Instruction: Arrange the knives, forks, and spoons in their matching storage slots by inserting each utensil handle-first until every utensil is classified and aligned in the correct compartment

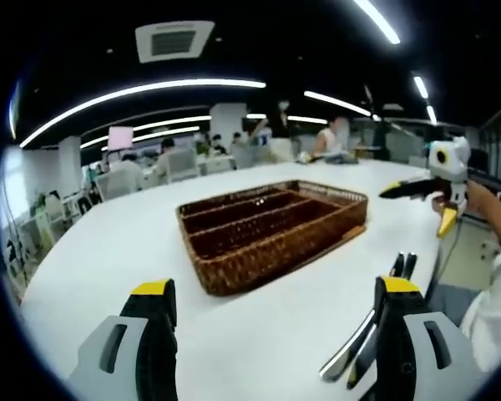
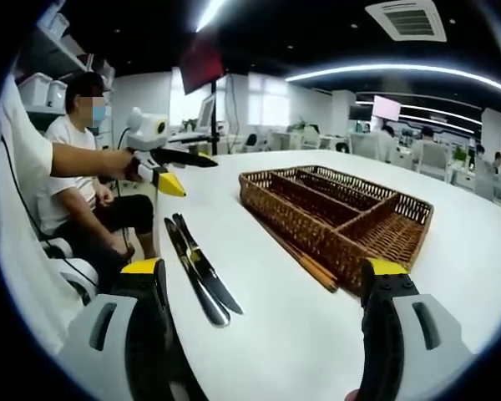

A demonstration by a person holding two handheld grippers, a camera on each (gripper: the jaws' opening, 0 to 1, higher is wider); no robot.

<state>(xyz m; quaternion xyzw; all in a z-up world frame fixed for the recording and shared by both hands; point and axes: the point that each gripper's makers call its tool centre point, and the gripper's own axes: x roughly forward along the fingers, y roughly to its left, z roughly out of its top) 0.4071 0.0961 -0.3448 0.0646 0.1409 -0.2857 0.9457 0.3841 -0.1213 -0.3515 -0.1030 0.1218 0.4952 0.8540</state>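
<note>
White counter [image 2: 259,334] held two knives [image 2: 202,276] beside the basket [image 2: 334,213]; our tools [image 2: 263,288] gaped wide and empty, so we judged a blade-end grasp best, handle leading.

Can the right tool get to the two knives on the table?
Probably yes. The knives lie bare on the white table, just ahead of the right tool, whose jaws stand open. Nothing sits between them.

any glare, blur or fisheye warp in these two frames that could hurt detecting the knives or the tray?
Left gripper view: ceiling strip lights bow hard from fisheye; the wicker tray is sharp, the knives sit half behind the left gripper jaw with a bright sheen. Right gripper view: knives clear with mild glare, tray crisp, white table bright but not blown out; background soft.
</note>
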